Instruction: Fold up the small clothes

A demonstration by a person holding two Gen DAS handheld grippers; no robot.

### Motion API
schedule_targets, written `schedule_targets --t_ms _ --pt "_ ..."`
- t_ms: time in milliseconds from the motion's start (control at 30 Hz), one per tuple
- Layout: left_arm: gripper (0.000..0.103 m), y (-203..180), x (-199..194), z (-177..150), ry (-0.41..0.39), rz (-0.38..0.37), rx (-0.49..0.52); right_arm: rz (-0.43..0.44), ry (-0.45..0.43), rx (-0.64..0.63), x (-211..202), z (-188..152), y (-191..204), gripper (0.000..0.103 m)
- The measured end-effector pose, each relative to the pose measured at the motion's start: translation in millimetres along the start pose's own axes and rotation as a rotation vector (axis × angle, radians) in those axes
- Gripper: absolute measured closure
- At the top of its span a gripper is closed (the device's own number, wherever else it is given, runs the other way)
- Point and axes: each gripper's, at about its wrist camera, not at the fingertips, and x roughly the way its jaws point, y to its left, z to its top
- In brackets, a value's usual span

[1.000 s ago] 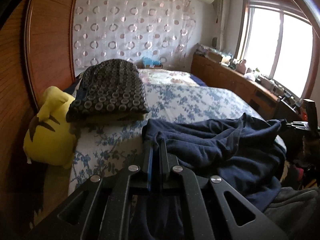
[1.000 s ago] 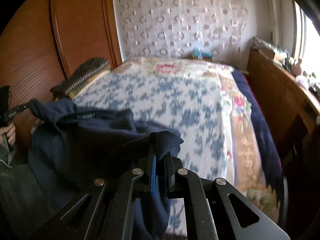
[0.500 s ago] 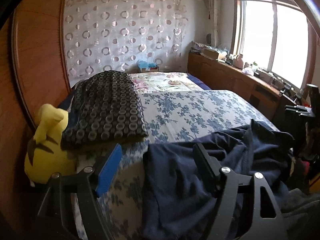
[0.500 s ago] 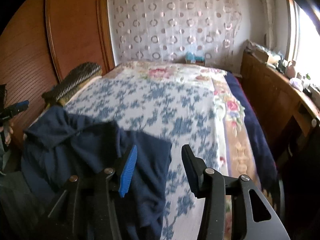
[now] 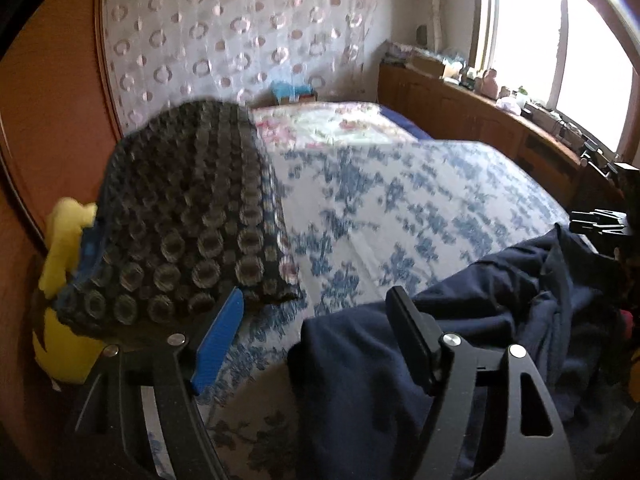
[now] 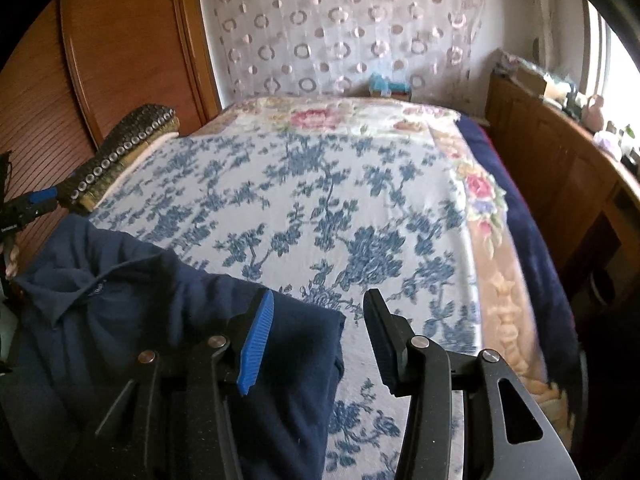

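Observation:
A navy blue garment (image 5: 500, 312) lies rumpled on the near edge of the bed with the blue-flowered cover (image 5: 400, 200). In the right wrist view the same garment (image 6: 120, 304) shows a collar and a squared corner. My left gripper (image 5: 316, 336) is open above the garment's left corner, and no cloth is pinched between its pads. My right gripper (image 6: 316, 336) is open too, hovering over the garment's right corner and the cover beside it. The left gripper's blue pad (image 6: 40, 197) shows at the far left of the right wrist view.
A dark circle-patterned cushion (image 5: 180, 220) lies at the bed's left side, with a yellow plush toy (image 5: 60, 280) wedged against the wooden headboard (image 5: 48, 120). A wooden cabinet (image 6: 560, 184) with clutter runs along the right under the window. A patterned curtain (image 6: 340, 28) hangs behind.
Both grippers were shut on the garment's corners a second ago; they have let go and stand open. The garment has dropped onto the bed. Both grippers have shifted sideways over it.

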Motion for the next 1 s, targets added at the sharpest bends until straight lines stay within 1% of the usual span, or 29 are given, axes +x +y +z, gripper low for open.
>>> schedule_targets --t_ms 133,300,367,400,600,800,933,1000 --pt "0.029 -3.3 12.5 -12.1 0.048 -0.002 0.000 0.009 0.027 0.008 11.1 2.3 -3.7 0.055" --pt "0.029 -6.8 17.3 -19.0 0.069 -0.003 0.003 0.016 0.042 0.014 14.7 -0.3 -5.0 0.054" --pt "0.028 -8.3 19.4 -20.5 0.076 -0.002 0.006 0.010 0.052 0.009 20.2 -0.1 -5.0 0.046" --pt "0.028 -8.7 19.7 -20.8 0.077 -0.002 0.006 -0.001 0.056 -0.002 20.9 -0.5 -4.1 0.045" --pt "0.028 -8.8 25.4 -21.5 0.100 -0.003 0.014 -0.009 0.055 -0.014 26.3 -1.8 -1.0 0.041" --pt "0.028 -9.3 29.2 -20.9 0.118 -0.012 0.012 0.009 0.041 0.011 22.6 -2.2 -4.7 0.039" --pt "0.028 -9.0 32.0 -20.7 0.123 -0.021 0.006 0.027 0.036 -0.005 18.8 -2.7 1.0 0.036" --pt "0.028 -9.3 33.6 -19.6 0.125 -0.021 0.008 0.027 0.048 -0.018 21.2 -3.7 3.0 0.035"
